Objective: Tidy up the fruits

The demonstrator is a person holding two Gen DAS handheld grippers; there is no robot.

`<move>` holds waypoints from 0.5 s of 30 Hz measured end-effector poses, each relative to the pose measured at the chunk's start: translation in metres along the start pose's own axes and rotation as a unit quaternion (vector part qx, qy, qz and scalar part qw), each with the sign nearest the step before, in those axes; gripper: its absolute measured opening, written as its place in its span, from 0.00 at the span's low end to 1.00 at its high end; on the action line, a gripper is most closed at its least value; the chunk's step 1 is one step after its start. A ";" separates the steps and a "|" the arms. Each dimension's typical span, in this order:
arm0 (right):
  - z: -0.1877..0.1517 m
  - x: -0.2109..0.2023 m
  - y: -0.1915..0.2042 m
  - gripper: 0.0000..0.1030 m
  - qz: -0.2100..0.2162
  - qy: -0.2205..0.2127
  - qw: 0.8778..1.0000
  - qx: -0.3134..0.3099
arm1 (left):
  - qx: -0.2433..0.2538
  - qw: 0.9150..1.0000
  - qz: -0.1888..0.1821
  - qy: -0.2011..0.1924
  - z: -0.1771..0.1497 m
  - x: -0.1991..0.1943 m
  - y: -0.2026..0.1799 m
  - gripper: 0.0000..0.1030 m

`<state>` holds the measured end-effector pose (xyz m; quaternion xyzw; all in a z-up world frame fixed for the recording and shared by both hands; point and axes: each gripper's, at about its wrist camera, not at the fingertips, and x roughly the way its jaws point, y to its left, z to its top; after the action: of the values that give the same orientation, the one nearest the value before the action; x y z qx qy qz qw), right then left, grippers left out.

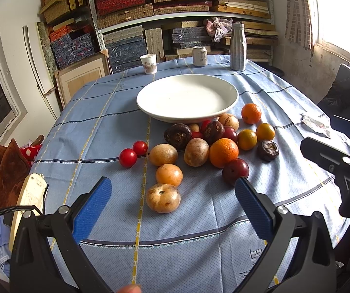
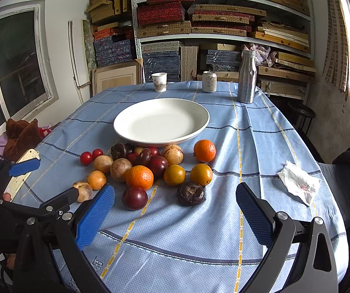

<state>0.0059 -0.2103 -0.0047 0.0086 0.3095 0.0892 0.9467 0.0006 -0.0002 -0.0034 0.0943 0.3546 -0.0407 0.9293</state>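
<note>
Spread left hand-held gripper above bare cloth

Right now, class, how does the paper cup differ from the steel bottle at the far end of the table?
The paper cup is short, white and open-topped; the steel bottle is tall, silvery and capped. The cup stands left of the can, the bottle right. Both stand upright on the blue cloth.

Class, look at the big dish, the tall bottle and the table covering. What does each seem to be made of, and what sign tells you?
Dish: probably glazed ceramic; white and smooth with a soft sheen.
Bottle: metal, likely brushed steel; dull grey reflections.
Table covering: woven cloth; it creases and drapes.
</note>
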 end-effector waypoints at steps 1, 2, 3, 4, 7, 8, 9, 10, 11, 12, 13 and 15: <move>0.000 0.000 0.000 0.97 0.000 0.000 1.000 0.000 | 0.000 1.000 0.000 0.000 0.000 0.000 0.000 0.96; 0.000 0.000 0.000 0.97 0.000 0.000 1.000 0.000 | 0.000 1.000 0.000 0.000 0.000 0.000 0.000 0.96; 0.000 0.000 0.000 0.97 0.000 0.000 1.000 0.000 | 0.000 1.000 0.000 0.000 0.000 0.000 0.000 0.96; 0.000 0.000 0.000 0.97 0.000 0.000 1.000 0.000 | 0.000 1.000 0.000 0.000 0.000 0.000 0.000 0.96; 0.000 0.000 0.000 0.97 0.000 0.001 1.000 0.000 | 0.000 1.000 0.000 0.001 0.000 0.000 0.000 0.96; 0.000 0.000 0.000 0.97 0.000 0.000 1.000 0.000 | 0.001 1.000 0.000 0.001 -0.001 0.000 0.000 0.96; 0.000 0.000 0.000 0.97 0.000 0.000 1.000 0.000 | 0.001 1.000 0.000 0.001 -0.002 0.000 -0.001 0.96; 0.000 0.000 0.000 0.97 0.000 0.000 1.000 0.000 | 0.001 1.000 0.000 0.001 -0.001 0.000 -0.001 0.96; 0.000 0.000 0.000 0.97 0.000 0.000 1.000 0.000 | 0.000 1.000 0.000 0.001 -0.002 0.000 -0.001 0.96; 0.000 0.000 0.000 0.97 0.000 0.001 1.000 0.001 | 0.000 1.000 0.000 0.001 -0.001 0.000 -0.001 0.96; 0.000 0.000 0.000 0.97 0.001 0.001 1.000 0.001 | 0.000 1.000 0.000 0.001 -0.001 0.000 -0.001 0.96; 0.000 0.001 0.000 0.97 0.000 0.001 1.000 0.001 | 0.000 1.000 0.000 0.001 -0.001 0.000 -0.001 0.96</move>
<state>0.0065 -0.2103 -0.0048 0.0092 0.3101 0.0894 0.9464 -0.0004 -0.0010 -0.0044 0.0947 0.3556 -0.0404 0.9289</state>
